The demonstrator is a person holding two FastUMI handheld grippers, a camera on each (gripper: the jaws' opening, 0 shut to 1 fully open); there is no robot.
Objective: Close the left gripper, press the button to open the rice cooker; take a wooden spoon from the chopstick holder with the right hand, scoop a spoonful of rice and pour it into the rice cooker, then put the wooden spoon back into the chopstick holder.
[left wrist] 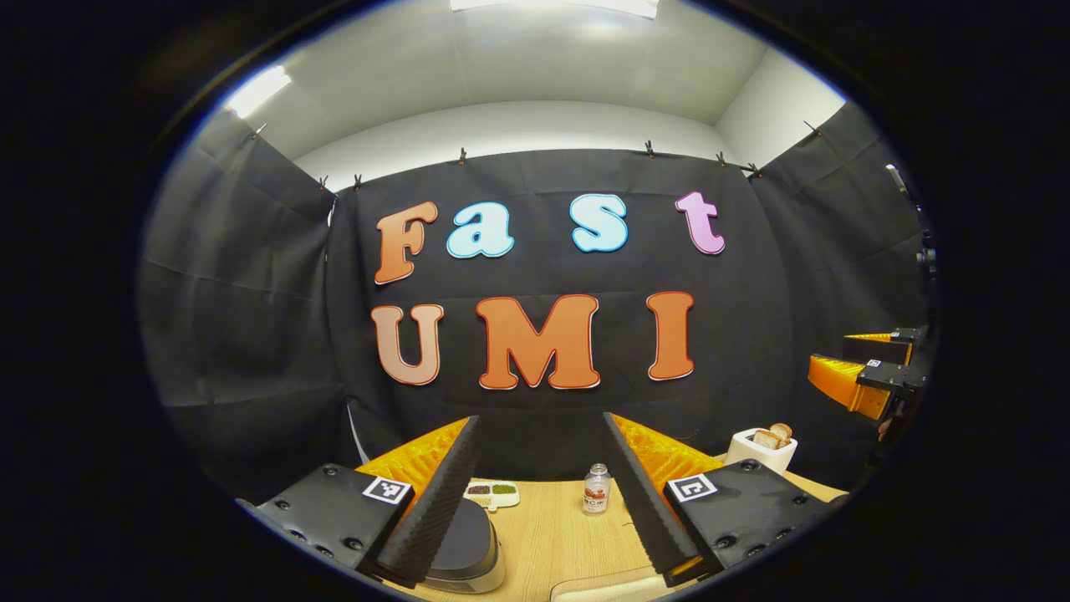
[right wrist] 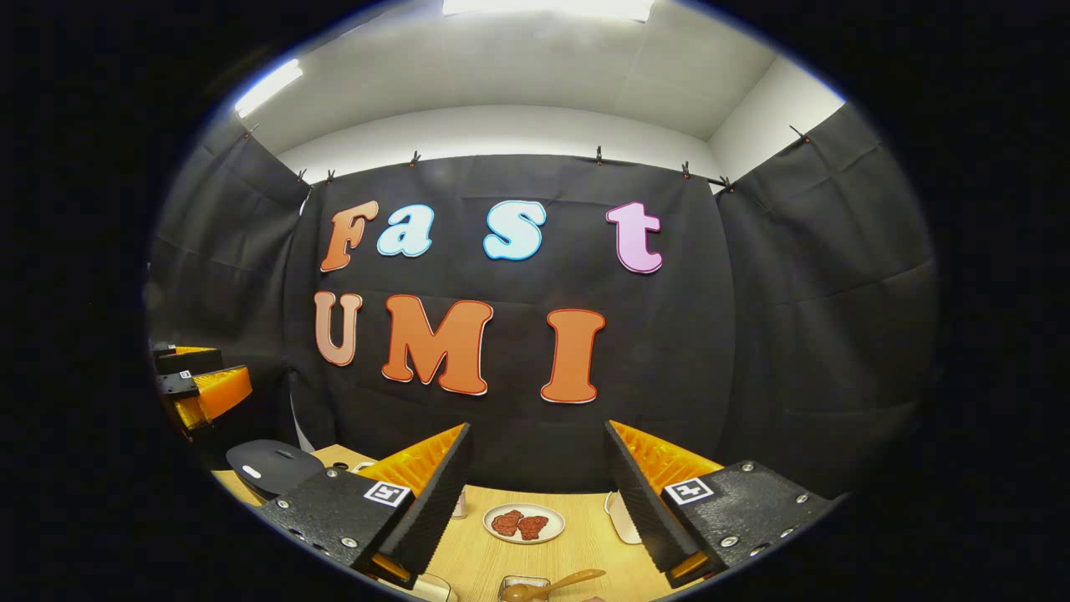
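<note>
Two grippers are raised above the wooden table (left wrist: 552, 535), and I see both with fingers spread wide and nothing between them. In the left gripper view, the left gripper (left wrist: 542, 493) points at the black cloth wall. The rice cooker (left wrist: 468, 548) sits at about 7 o'clock, partly behind the left finger, with its dark lid down. Between the fingers, farther away, stand a small bottle (left wrist: 596, 489) and a white divided dish (left wrist: 493, 493) with dark and green contents. At 4 o'clock there is a white toaster (left wrist: 761, 449) with bread slices in it. At 3 o'clock, at the edge, I see the right gripper (left wrist: 869, 368).

In the right gripper view, the right gripper (right wrist: 539, 502) is also wide. Between its fingers lies a white plate (right wrist: 524, 523) with red pieces. At 6 o'clock, low at the edge, a wooden spoon (right wrist: 552, 584) rests in a small clear container (right wrist: 522, 585). The cooker lid shows at 8 o'clock, and the left gripper at 9 o'clock.
</note>
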